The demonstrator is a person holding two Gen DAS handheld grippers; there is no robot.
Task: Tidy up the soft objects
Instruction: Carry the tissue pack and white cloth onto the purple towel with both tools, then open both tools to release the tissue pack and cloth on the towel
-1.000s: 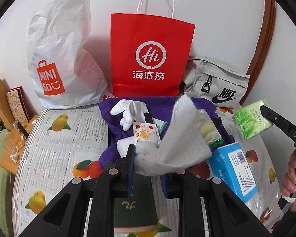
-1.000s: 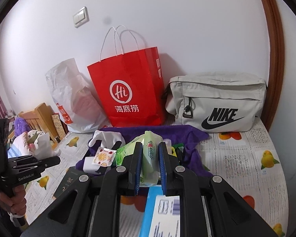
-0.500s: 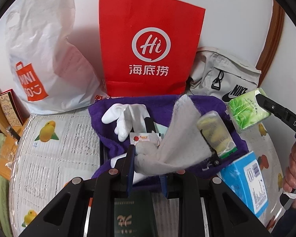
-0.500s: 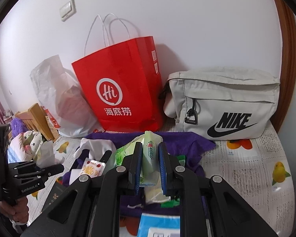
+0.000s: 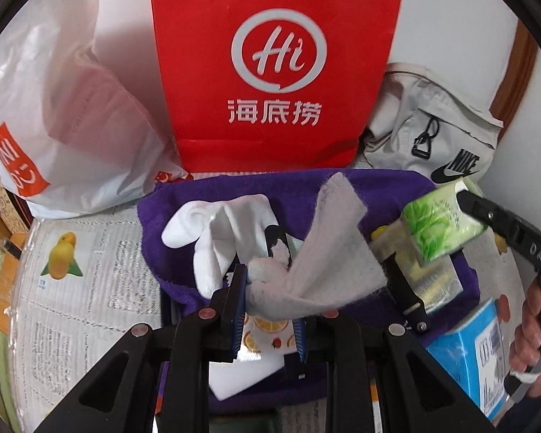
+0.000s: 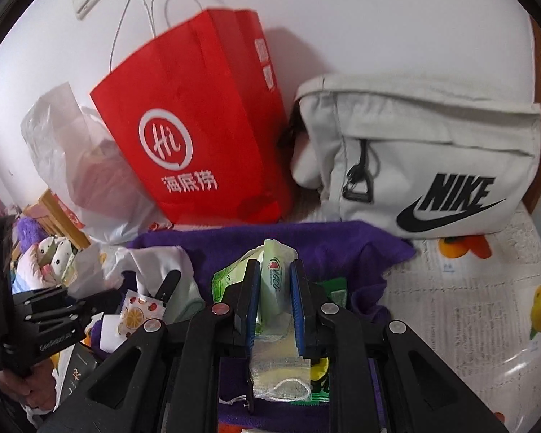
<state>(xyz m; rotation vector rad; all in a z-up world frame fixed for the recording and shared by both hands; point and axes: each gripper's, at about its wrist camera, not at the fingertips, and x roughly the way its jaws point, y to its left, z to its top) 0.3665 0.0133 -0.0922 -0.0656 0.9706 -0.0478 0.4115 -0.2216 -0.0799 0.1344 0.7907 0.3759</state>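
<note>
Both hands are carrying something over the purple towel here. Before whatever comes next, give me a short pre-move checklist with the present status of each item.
1. Left gripper clamped on the grey cloth: ok.
2. Right gripper clamped on the green tissue pack: ok.
3. The two grippers apart, not touching: ok.
4. Purple towel below both loads: ok.
5. Bare towel to set things on: not ok, the white glove and small packets crowd it.
6. Red paper bag open at the top: cannot tell.
</note>
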